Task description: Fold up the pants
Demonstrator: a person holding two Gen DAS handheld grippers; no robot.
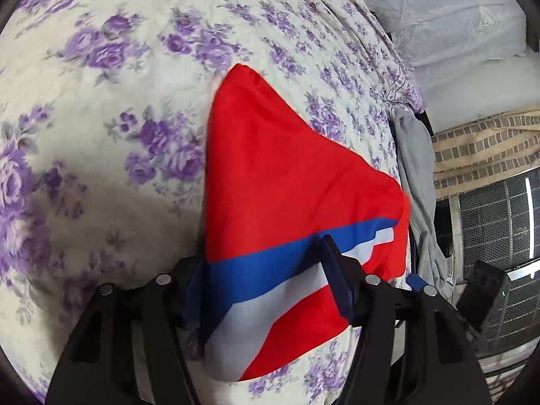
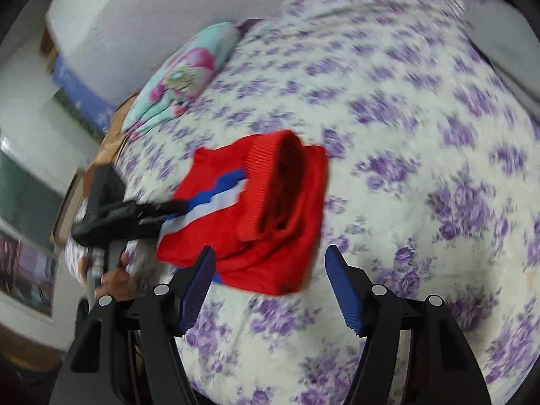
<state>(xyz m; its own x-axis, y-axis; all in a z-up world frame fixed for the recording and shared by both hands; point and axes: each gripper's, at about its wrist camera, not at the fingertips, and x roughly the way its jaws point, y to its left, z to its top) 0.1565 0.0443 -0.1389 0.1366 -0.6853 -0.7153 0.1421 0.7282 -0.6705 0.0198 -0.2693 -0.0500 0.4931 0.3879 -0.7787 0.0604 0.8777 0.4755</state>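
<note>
Red pants (image 1: 276,175) with a blue and white side stripe lie folded into a small bundle on the flowered bedspread (image 1: 101,118). In the left wrist view my left gripper (image 1: 260,270) has its jaws wide apart around the striped edge of the pants; the cloth drapes over the left finger. In the right wrist view the pants (image 2: 270,209) show their ribbed waistband opening. My right gripper (image 2: 270,270) is open and empty just in front of the bundle. The left gripper (image 2: 168,207) shows at the bundle's left edge by the stripe.
A grey garment (image 1: 418,175) hangs at the bed's right edge beside a checked cloth (image 1: 482,148) and a mesh-fronted appliance (image 1: 499,229). A turquoise and pink pillow (image 2: 182,77) lies at the far corner of the bed near the wall.
</note>
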